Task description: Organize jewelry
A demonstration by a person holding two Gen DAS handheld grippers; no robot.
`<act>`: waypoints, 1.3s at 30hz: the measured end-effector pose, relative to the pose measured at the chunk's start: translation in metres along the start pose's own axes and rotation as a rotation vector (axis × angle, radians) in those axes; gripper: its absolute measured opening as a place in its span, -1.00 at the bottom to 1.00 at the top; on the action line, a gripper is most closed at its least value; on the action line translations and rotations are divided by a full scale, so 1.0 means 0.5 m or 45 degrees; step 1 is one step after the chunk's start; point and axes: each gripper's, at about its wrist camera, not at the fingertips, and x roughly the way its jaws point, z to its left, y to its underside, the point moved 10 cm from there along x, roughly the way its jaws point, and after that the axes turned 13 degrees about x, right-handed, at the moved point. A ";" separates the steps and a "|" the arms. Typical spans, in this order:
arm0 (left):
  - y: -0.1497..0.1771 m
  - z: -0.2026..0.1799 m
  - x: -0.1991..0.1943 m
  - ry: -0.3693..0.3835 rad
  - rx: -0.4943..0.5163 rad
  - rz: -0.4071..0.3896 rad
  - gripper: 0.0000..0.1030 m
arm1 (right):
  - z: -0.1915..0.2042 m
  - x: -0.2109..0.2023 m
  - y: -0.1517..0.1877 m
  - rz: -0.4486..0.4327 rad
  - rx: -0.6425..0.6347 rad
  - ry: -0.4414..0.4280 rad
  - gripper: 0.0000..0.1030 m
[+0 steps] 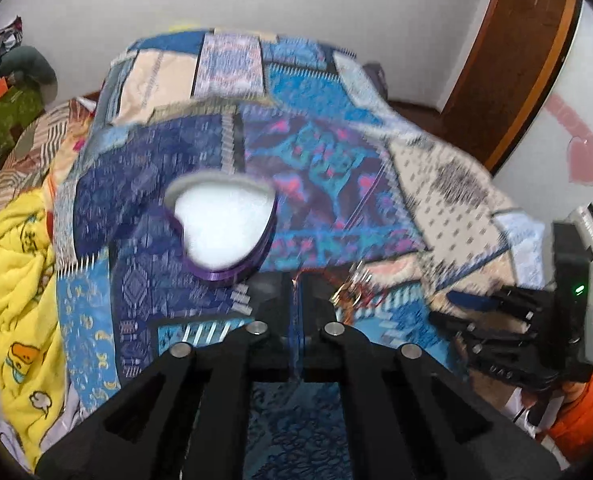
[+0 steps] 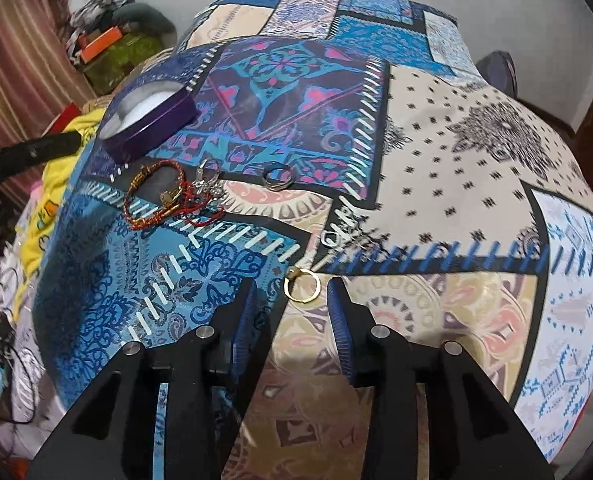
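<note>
Down on the patchwork-printed blue, cream and pink cloth [image 2: 436, 152], the right gripper [image 2: 292, 300] stands released, its blue-padded fingers [image 2: 338, 312] spread either side of a thin gold ring [image 2: 302, 285] lying flat between them, touching neither. Farther off sits a silver ring [image 2: 278, 176], and to the left a tangle of red and gold thread bracelets [image 2: 164, 200] with small silver earrings [image 2: 208, 180] just beside it. Beyond that rests a purple heart-shaped tin with white lining [image 2: 148, 114], lid off. The left gripper [image 1: 296, 300] is clenched nearly together near the bracelets; blur hides whether it grips anything.
</note>
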 end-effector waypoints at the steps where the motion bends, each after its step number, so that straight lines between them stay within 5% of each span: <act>1: 0.010 0.001 0.009 -0.004 0.004 0.023 -0.99 | 0.001 0.003 -0.001 -0.007 -0.012 0.009 -0.36; 5: 0.046 -0.003 0.052 0.004 0.022 0.113 -0.76 | -0.002 0.009 -0.004 -0.014 -0.019 0.003 -0.37; 9: 0.057 -0.008 0.085 0.050 -0.013 0.150 -0.60 | -0.007 0.011 -0.004 -0.018 -0.012 -0.001 -0.67; 19: 0.039 -0.025 0.128 0.015 0.059 0.159 -0.60 | -0.005 0.009 -0.002 -0.036 0.006 -0.017 -0.68; 23: 0.034 -0.028 0.140 -0.078 0.150 0.155 -0.91 | -0.006 0.007 -0.004 -0.035 0.014 -0.025 -0.68; 39: -0.034 -0.041 -0.022 -0.038 0.103 -0.072 -0.91 | 0.027 -0.061 -0.036 -0.139 0.008 -0.061 -0.68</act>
